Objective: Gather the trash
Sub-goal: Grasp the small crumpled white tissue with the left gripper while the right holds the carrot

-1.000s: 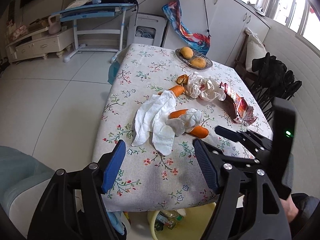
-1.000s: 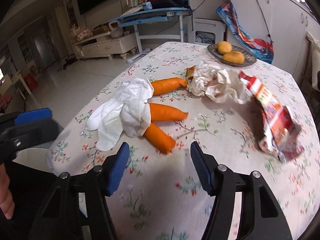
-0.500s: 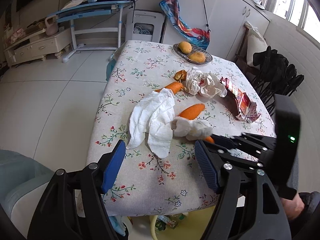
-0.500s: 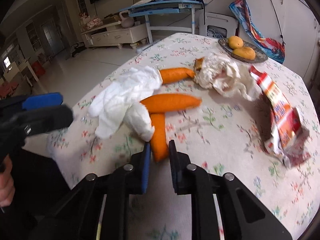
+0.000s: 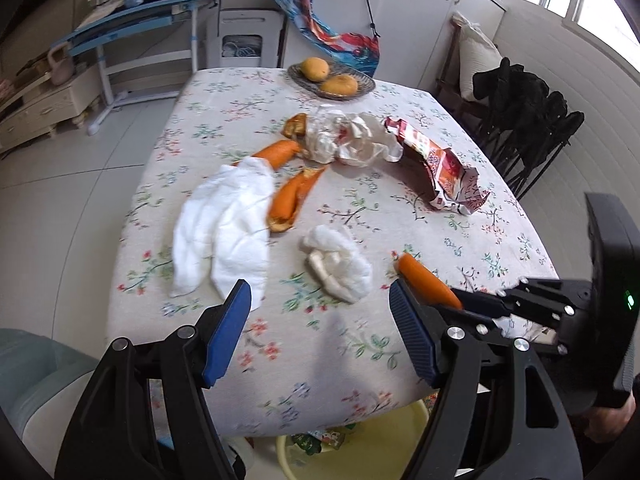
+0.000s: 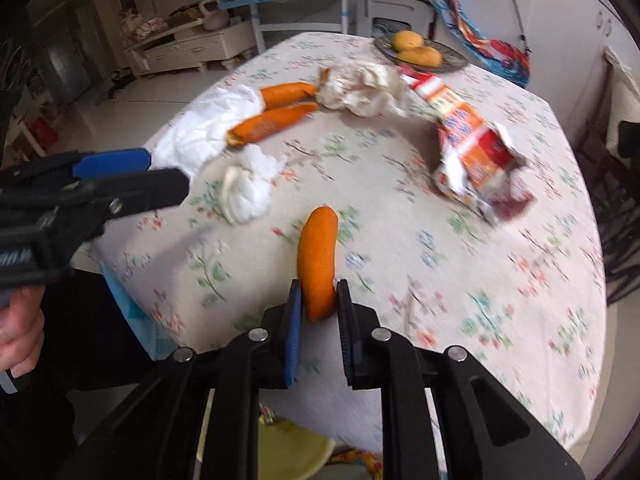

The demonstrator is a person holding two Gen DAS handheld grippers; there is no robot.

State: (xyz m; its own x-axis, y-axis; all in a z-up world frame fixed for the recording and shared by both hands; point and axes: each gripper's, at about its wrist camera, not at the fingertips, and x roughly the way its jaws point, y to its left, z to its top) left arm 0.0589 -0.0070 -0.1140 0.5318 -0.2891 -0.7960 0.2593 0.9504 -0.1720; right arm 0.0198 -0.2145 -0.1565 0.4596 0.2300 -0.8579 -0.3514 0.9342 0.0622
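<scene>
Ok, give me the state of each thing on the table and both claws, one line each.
Right claw: shut on a carrot piece.
Held carrot piece: gripped at its near end.
Left claw: open, nothing between its fingers.
Small tissue wad: crumpled, loose.
Large white tissue: spread flat, overlapping a carrot.
Snack wrapper: torn open, crumpled.
Paper wrapper: crumpled.

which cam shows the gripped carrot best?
Right wrist: the carrot shows nearly whole, its near end pinched in the right gripper jaws. Left wrist view shows only its far end; the left gripper's finger hides the rest.
</scene>
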